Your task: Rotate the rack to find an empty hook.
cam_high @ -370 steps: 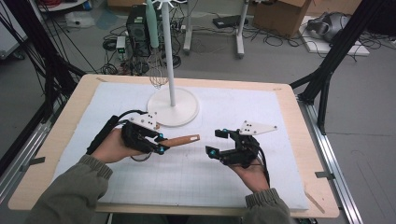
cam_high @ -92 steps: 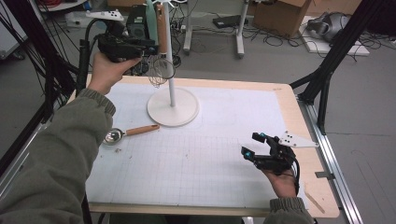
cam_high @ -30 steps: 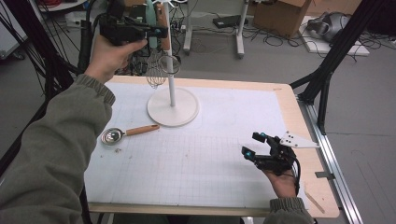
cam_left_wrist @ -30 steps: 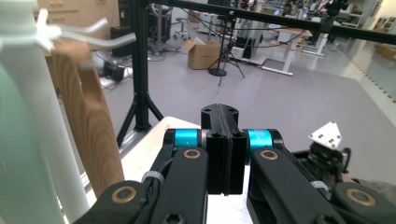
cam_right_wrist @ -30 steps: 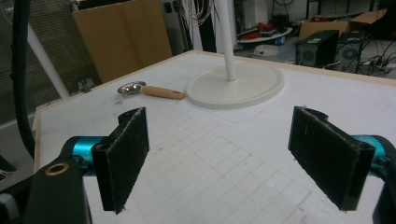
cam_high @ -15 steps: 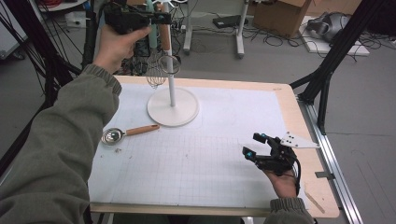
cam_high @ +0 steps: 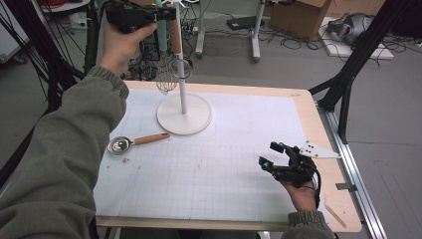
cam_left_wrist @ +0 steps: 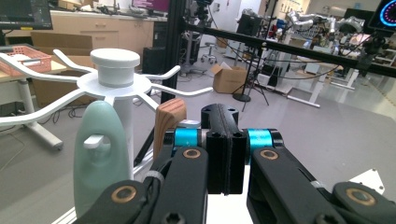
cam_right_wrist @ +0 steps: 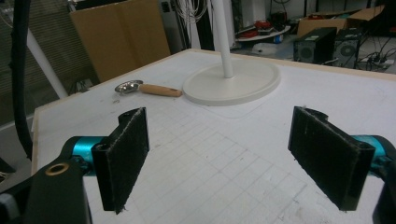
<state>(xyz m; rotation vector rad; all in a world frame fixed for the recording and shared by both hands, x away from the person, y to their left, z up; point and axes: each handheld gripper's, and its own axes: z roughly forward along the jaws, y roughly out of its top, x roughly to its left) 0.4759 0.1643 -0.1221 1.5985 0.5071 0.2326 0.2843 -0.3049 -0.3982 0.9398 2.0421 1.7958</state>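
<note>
High beside the rack (cam_high: 183, 107), raised left claw (cam_high: 166, 12), jaws together, empty.

Matt white plastic stand (cam_high: 184, 114), wood-edged tabletop (cam_high: 318, 124) under gridded matt mat.
Scoop (cam_high: 137, 143): shiny metal bowl, smooth wood handle; wire whisk (cam_high: 166, 74) metal; mint handle (cam_left_wrist: 99, 154) matt plastic; rough black jaws pads.

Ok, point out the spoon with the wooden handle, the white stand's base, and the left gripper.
spoon (cam_high: 121, 145), high view, on its metal bowl
stand's base (cam_high: 199, 119), high view, on the bare white disc
left gripper (cam_high: 169, 14), high view, at its shut fingers
</note>
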